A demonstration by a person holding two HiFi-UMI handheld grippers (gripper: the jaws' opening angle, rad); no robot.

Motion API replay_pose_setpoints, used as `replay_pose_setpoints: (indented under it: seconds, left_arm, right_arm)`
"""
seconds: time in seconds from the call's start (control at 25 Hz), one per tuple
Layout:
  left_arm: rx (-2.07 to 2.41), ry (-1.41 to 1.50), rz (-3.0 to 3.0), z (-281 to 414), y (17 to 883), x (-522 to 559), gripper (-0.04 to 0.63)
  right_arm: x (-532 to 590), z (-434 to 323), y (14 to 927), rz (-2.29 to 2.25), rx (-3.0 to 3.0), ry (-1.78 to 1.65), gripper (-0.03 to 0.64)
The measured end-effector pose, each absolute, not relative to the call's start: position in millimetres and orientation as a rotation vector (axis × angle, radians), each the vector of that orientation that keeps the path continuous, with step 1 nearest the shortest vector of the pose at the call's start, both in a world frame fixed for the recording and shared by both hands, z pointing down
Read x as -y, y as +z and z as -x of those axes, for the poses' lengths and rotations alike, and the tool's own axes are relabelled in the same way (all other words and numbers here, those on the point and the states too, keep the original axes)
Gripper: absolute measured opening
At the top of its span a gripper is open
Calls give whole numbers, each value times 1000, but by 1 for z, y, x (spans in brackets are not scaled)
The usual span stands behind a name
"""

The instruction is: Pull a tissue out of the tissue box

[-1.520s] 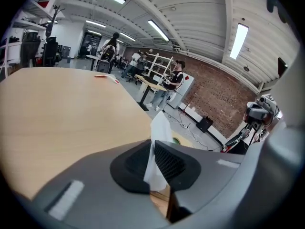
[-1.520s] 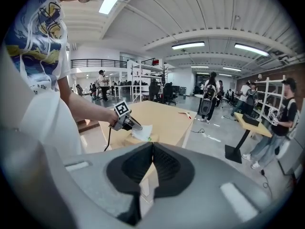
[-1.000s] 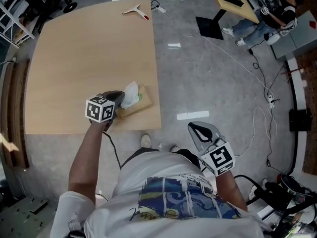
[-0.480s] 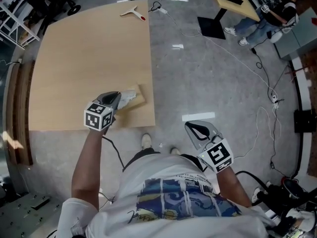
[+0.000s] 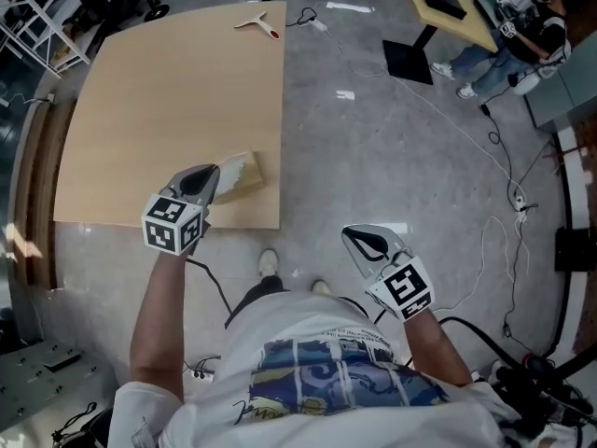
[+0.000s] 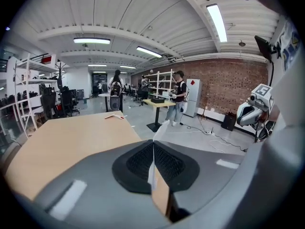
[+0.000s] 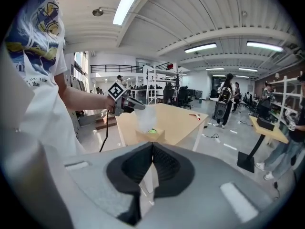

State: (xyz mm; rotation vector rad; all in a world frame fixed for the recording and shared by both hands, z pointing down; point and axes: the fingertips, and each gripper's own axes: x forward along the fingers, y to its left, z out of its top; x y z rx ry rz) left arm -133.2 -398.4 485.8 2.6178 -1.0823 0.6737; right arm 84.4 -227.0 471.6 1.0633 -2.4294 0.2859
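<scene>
A tan tissue box sits near the wooden table's front right corner. My left gripper hovers just above and left of it, shut on a white tissue that stretches up from the box's slot. In the left gripper view the thin tissue pokes out between the closed pads, with the box below. The right gripper view shows the tissue hanging from the left gripper over the box. My right gripper stays shut and empty above the floor, right of the table.
A small red-tipped scraper lies at the table's far edge. Cables trail over the grey floor to the right. A black stand base and another table are further back, with a person beside them.
My left gripper has risen and drawn back towards me with the tissue, which is now pulled taut out of the box. The right gripper has drifted a little leftwards.
</scene>
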Motion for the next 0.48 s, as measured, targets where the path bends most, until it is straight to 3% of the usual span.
replay_pose_setpoints:
  seconds: [0.48]
  left_arm:
    - [1199,533,-2657,107,417,318,6]
  right_arm:
    - [193,-98,472,-923,2499,233,3]
